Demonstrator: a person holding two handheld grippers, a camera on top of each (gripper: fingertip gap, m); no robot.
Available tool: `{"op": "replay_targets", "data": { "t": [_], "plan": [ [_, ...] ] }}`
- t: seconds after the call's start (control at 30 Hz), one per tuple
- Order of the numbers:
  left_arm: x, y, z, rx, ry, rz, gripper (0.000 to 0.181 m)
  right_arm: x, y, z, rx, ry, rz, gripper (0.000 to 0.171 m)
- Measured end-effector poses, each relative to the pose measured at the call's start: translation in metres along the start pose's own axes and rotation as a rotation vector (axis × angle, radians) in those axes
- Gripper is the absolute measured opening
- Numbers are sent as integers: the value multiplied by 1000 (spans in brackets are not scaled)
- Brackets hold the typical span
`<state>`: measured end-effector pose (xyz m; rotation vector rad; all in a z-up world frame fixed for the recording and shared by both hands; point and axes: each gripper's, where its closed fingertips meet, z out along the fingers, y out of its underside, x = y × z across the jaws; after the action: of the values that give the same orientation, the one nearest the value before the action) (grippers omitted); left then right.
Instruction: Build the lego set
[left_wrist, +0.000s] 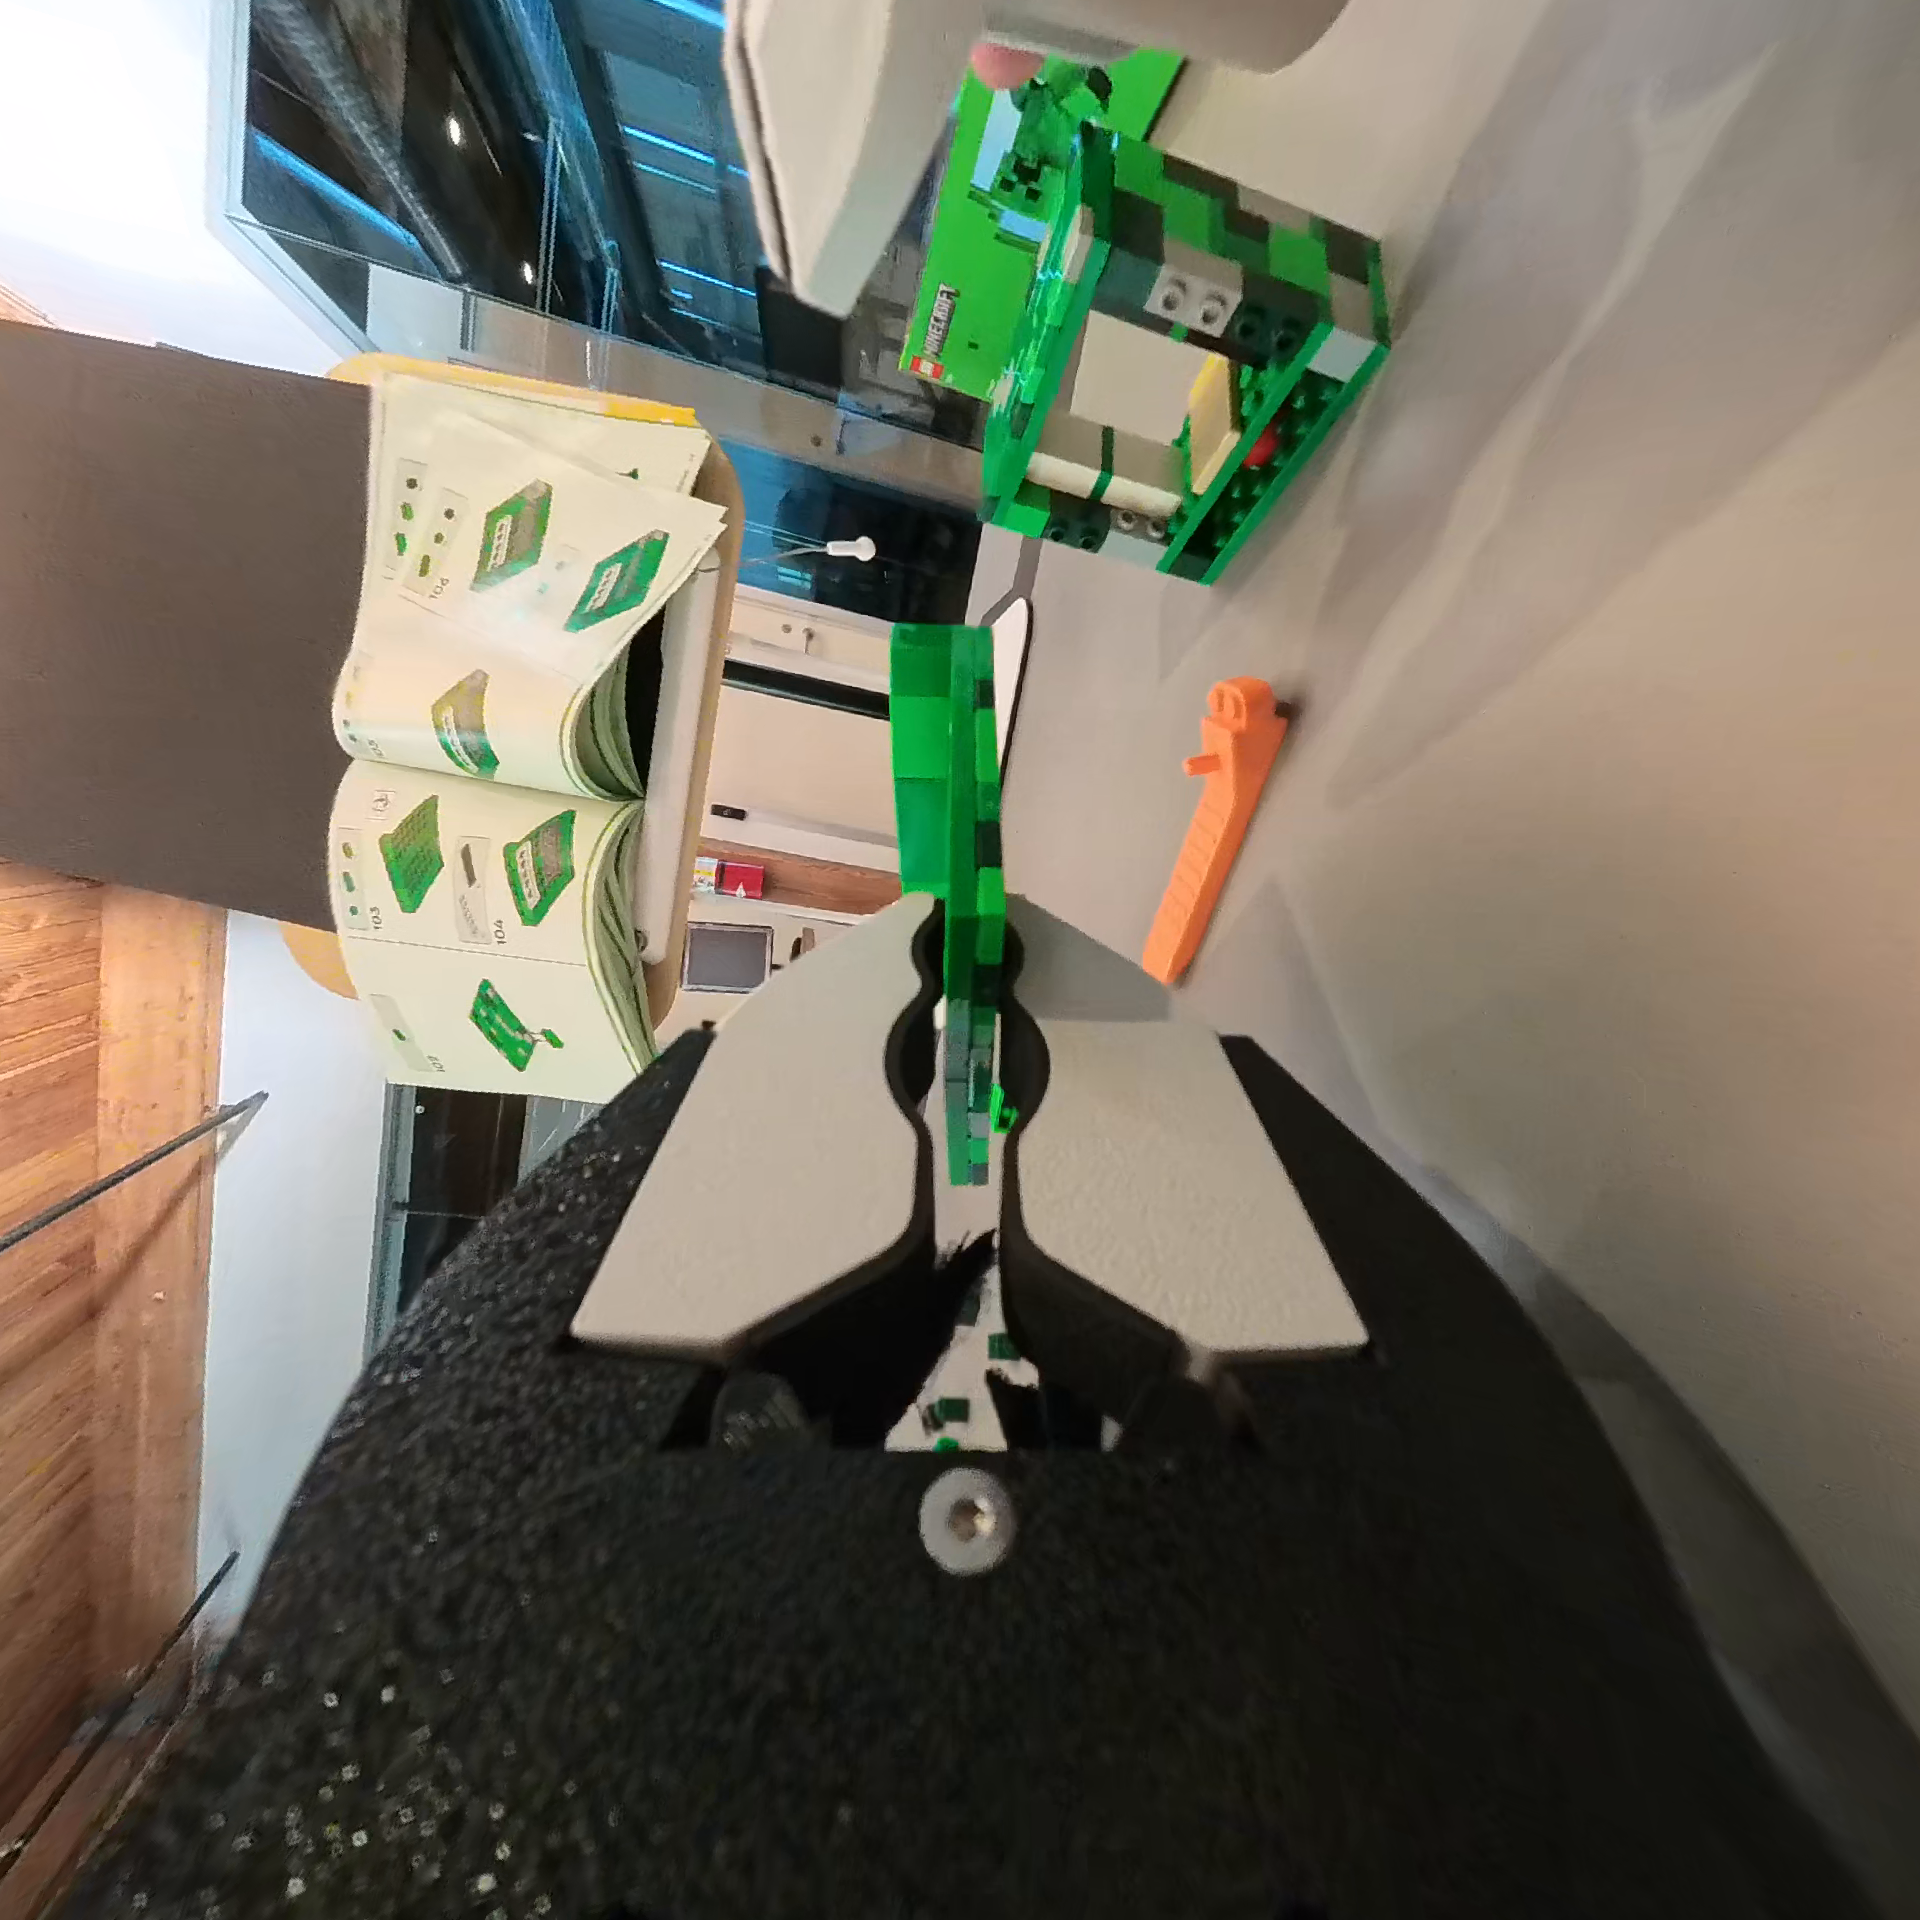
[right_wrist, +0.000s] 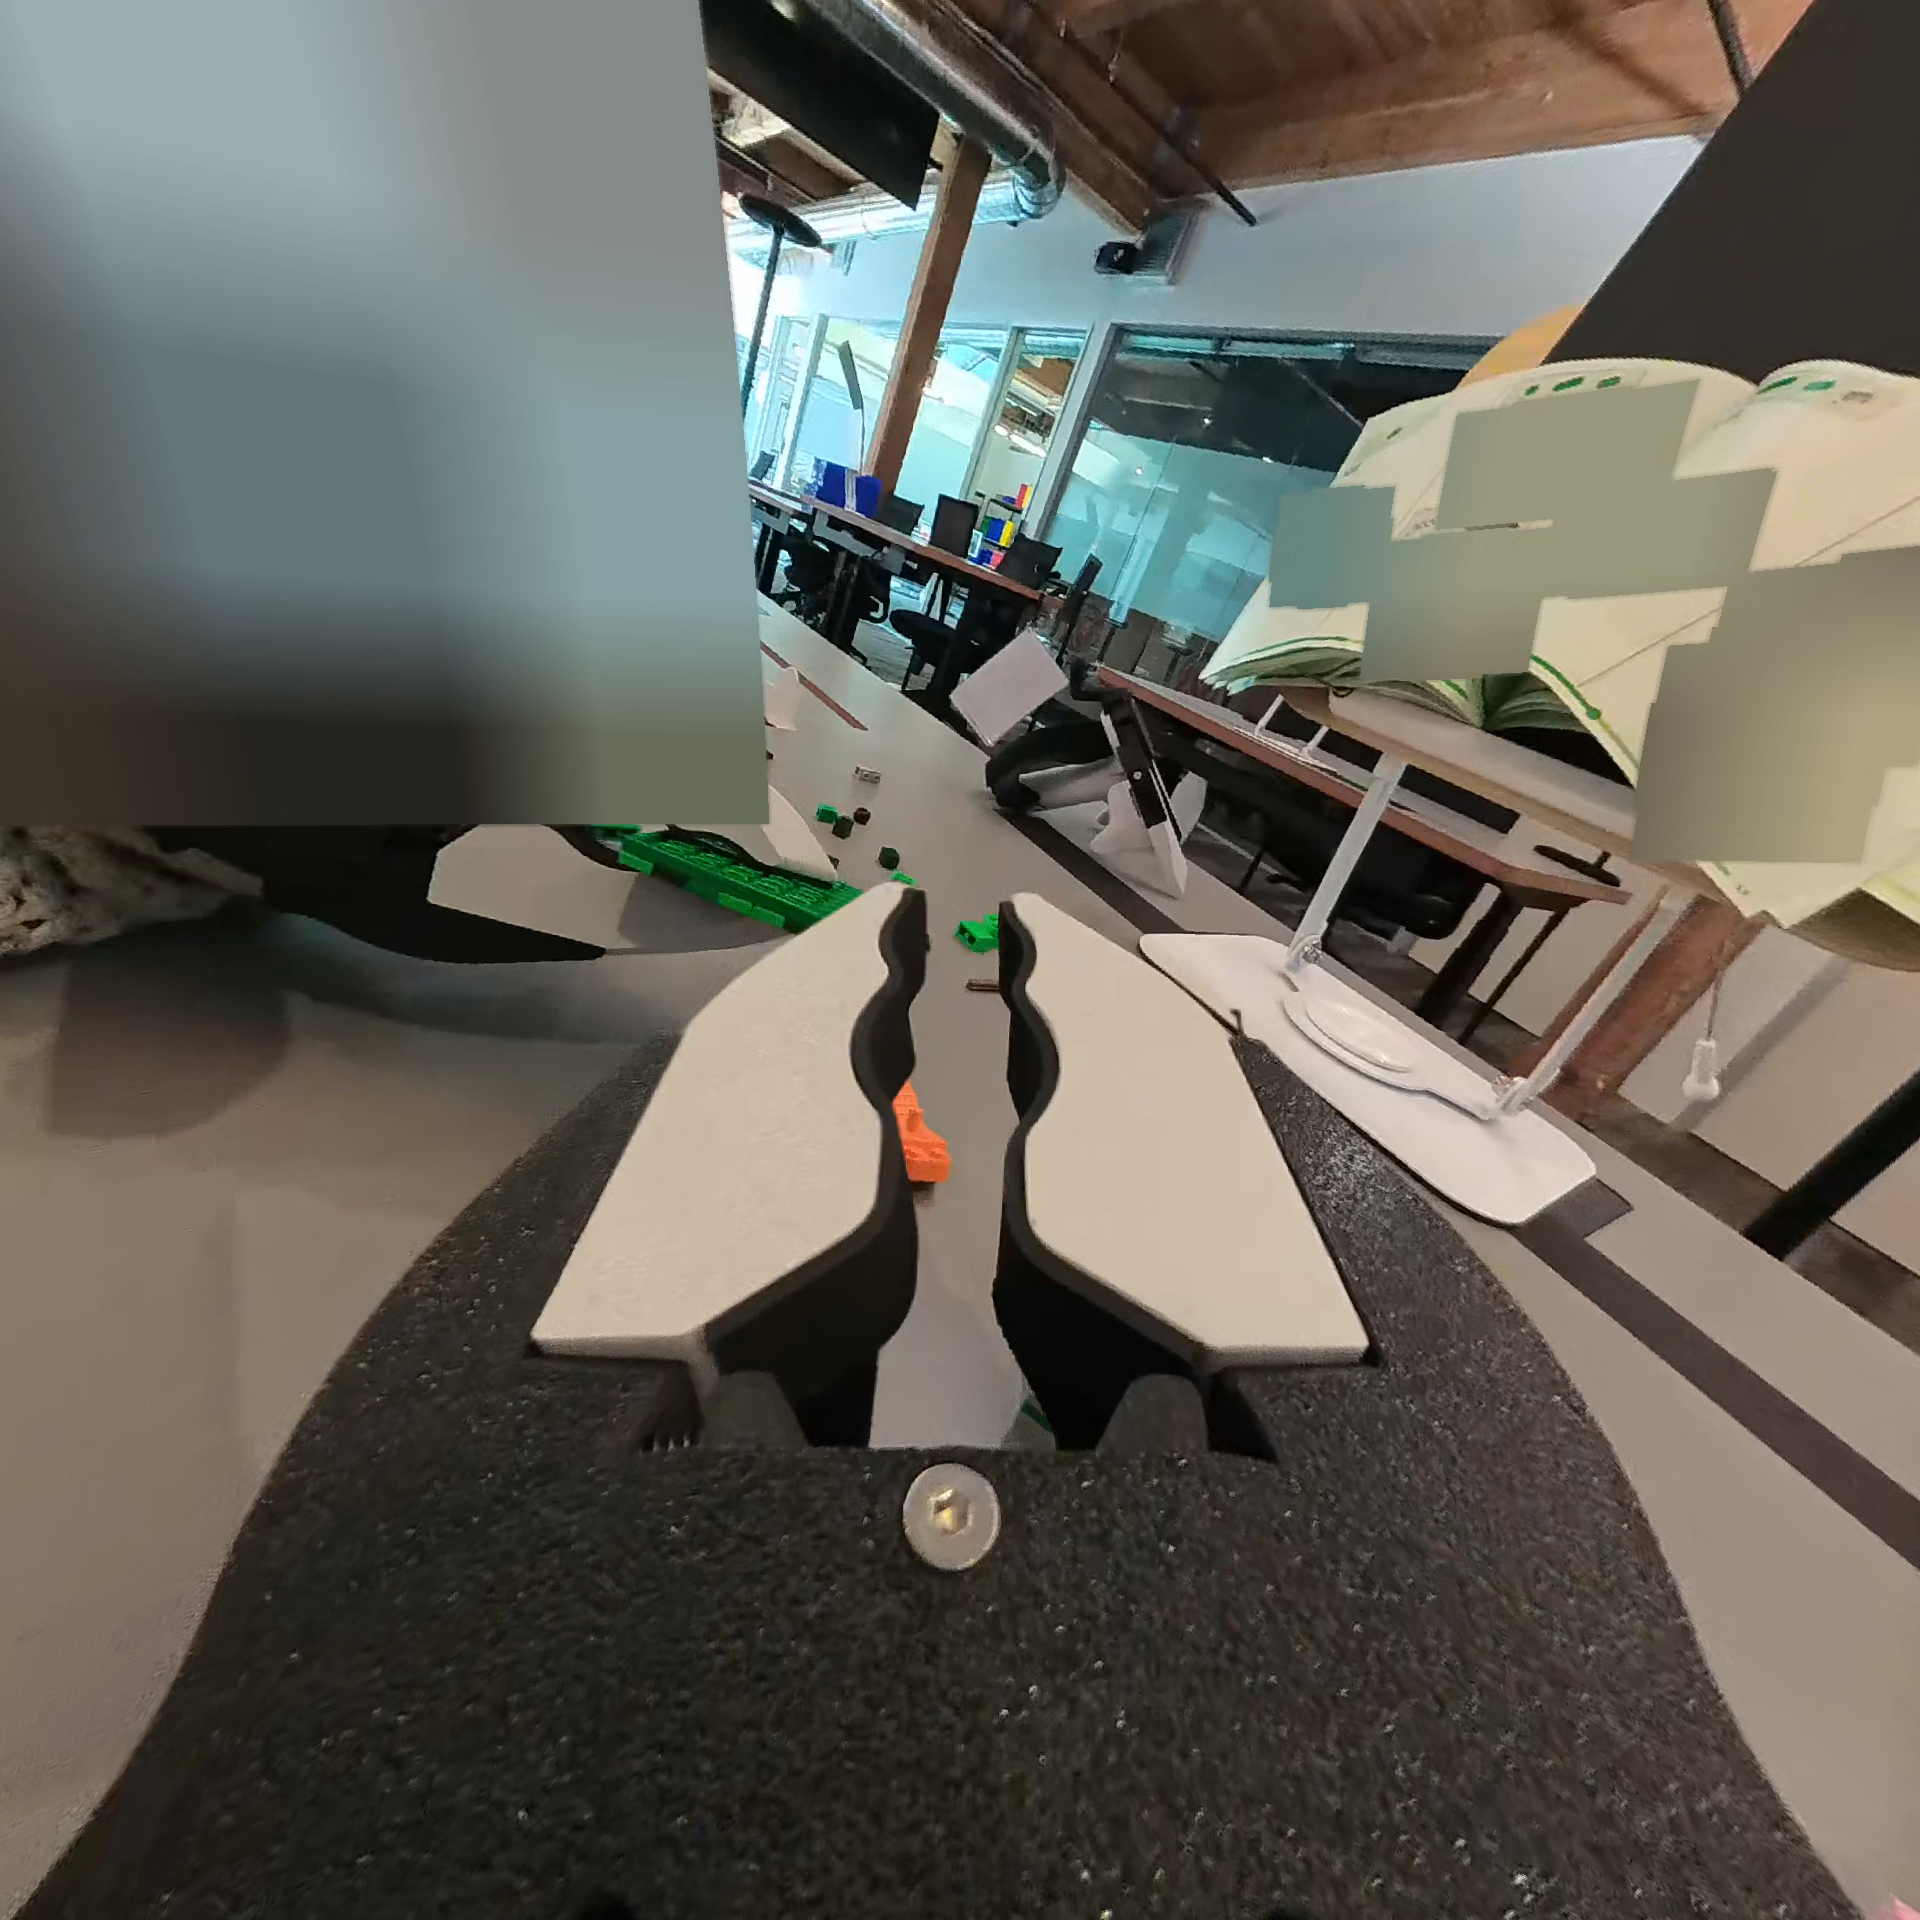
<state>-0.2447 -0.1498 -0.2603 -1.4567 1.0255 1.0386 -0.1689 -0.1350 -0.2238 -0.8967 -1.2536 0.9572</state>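
Observation:
My left gripper (left_wrist: 971, 935) is shut on a flat green plate assembly (left_wrist: 951, 769), held edge-on above the grey table (left_wrist: 1558, 935). The part-built green and grey lego house (left_wrist: 1195, 343) stands farther off on the table. My right gripper (right_wrist: 961, 914) is open with a narrow gap and holds nothing. Through the gap an orange brick separator (right_wrist: 920, 1138) lies on the table, with a small green piece (right_wrist: 977, 930) beyond the tips. The right wrist view also shows the left gripper (right_wrist: 520, 904) with the green plate (right_wrist: 727, 878).
The orange brick separator (left_wrist: 1216, 831) lies beside the held plate. An open instruction booklet (left_wrist: 499, 727) rests on a white stand (right_wrist: 1382, 1049). A green lego box (left_wrist: 961, 312) stands behind the house. Several small loose bricks (right_wrist: 852, 821) lie farther along the table.

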Motion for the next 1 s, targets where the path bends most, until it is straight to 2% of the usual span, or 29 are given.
{"op": "replay_targets", "data": {
  "t": [1.0],
  "plan": [
    [2, 5, -3, 6, 12, 30, 6, -11, 1, 1, -4, -44, -68, 5]
  ]
}}
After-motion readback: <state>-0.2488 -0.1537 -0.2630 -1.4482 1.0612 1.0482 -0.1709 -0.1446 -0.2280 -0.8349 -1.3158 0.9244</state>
